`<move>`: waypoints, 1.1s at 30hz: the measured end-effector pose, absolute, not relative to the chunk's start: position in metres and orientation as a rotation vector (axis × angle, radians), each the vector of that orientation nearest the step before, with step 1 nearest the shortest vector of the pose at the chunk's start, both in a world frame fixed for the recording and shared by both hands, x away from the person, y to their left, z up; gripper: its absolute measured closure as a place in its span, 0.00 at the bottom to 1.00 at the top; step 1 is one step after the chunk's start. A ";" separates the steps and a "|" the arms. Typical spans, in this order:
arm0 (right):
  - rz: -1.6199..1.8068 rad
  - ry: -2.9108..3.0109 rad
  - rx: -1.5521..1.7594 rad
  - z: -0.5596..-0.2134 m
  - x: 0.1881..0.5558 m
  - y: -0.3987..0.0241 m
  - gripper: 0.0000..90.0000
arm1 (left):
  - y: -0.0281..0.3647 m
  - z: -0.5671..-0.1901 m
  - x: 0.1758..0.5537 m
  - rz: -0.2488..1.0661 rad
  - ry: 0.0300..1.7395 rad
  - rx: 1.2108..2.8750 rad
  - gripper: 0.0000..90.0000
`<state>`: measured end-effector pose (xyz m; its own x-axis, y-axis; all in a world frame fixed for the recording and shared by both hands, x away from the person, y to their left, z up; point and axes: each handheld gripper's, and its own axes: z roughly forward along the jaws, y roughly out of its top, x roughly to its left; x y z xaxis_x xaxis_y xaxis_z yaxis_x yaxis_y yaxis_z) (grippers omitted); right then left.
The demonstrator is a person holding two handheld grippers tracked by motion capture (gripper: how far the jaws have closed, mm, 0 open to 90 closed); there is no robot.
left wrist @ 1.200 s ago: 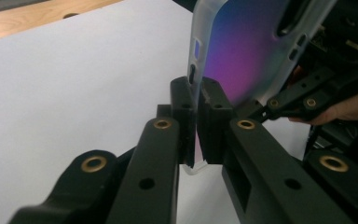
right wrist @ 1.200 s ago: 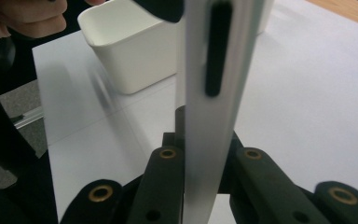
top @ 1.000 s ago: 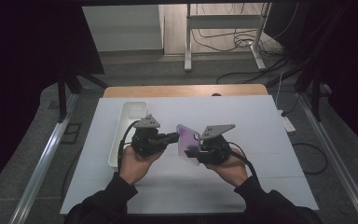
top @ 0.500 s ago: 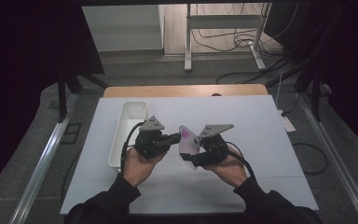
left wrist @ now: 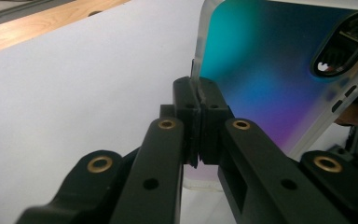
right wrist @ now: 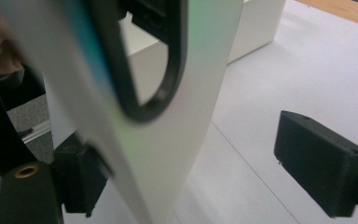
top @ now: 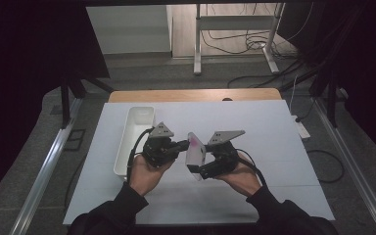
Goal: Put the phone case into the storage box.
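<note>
A thin iridescent phone case [top: 196, 152] with a camera cutout is held upright above the white table [top: 274, 137], between the two grippers. My left gripper [top: 185, 145] is shut on its edge. In the left gripper view the pads [left wrist: 198, 100] pinch the rim of the case [left wrist: 270, 70]. My right gripper [top: 200, 172] comes at it from the right. In the right gripper view its jaws [right wrist: 200, 170] stand wide apart around the case [right wrist: 168, 154], which lies near the left pad [right wrist: 81, 179]. The right pad [right wrist: 321, 163] is well clear of it.
A long white bin [top: 136, 137] stands on the left of the table, just beside my left hand. A wooden strip [top: 191, 95] runs along the far edge. Cables and a metal stand are on the floor beyond.
The case has tilted a little more upright between the grippers. Both hands have shifted only slightly.
</note>
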<state>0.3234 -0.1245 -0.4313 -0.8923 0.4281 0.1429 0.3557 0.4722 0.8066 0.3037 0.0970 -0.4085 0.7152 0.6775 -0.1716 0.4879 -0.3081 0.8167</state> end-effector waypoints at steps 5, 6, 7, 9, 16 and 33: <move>1.371 2.641 0.694 -0.431 0.323 -0.128 0.10 | 0.102 -0.408 0.305 0.257 0.900 1.968 0.98; 1.367 2.639 0.697 -0.430 0.323 -0.128 0.09 | 0.102 -0.409 0.305 0.257 0.901 1.968 0.98; 1.363 2.640 0.697 -0.430 0.323 -0.129 0.09 | 0.103 -0.409 0.306 0.255 0.905 1.966 0.98; 1.356 2.646 0.694 -0.430 0.323 -0.131 0.07 | 0.105 -0.409 0.307 0.252 0.909 1.966 0.98; 1.326 2.647 0.701 -0.429 0.322 -0.141 0.03 | 0.110 -0.409 0.310 0.250 0.924 1.966 0.98; 1.258 2.643 0.730 -0.429 0.319 -0.168 0.00 | 0.123 -0.407 0.316 0.269 0.945 1.962 0.98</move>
